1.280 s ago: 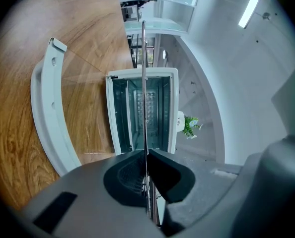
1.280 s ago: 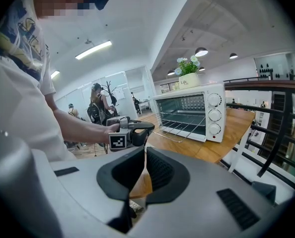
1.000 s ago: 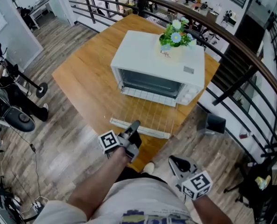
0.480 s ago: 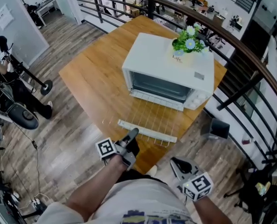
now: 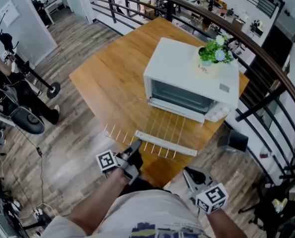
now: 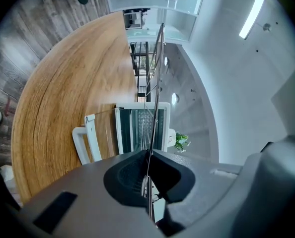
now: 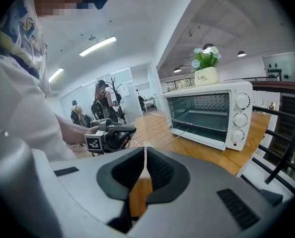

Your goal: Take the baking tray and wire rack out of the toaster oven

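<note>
The white toaster oven (image 5: 192, 73) stands on the wooden table (image 5: 105, 78) with its door folded down, its white handle (image 5: 165, 144) nearest me. The wire rack (image 5: 155, 127) is drawn far out over the door, and its near-left corner overhangs the table edge. My left gripper (image 5: 134, 147) is shut on the rack's front wire (image 6: 155, 83), which runs straight between the jaws. The right gripper (image 5: 189, 175) hangs shut and empty below the table edge, to the right. In the right gripper view a dark flat pan (image 7: 207, 114), seemingly the baking tray, lies low in the oven.
A potted plant (image 5: 211, 58) sits on top of the oven. A dark metal railing (image 5: 266, 58) curves round the table's far and right sides. Wheeled equipment (image 5: 18, 118) stands on the wood floor at left. People stand in the distance (image 7: 105, 105).
The left gripper has pulled back toward me with the wire rack, which now sticks much farther out of the oven. The right gripper has barely shifted.
</note>
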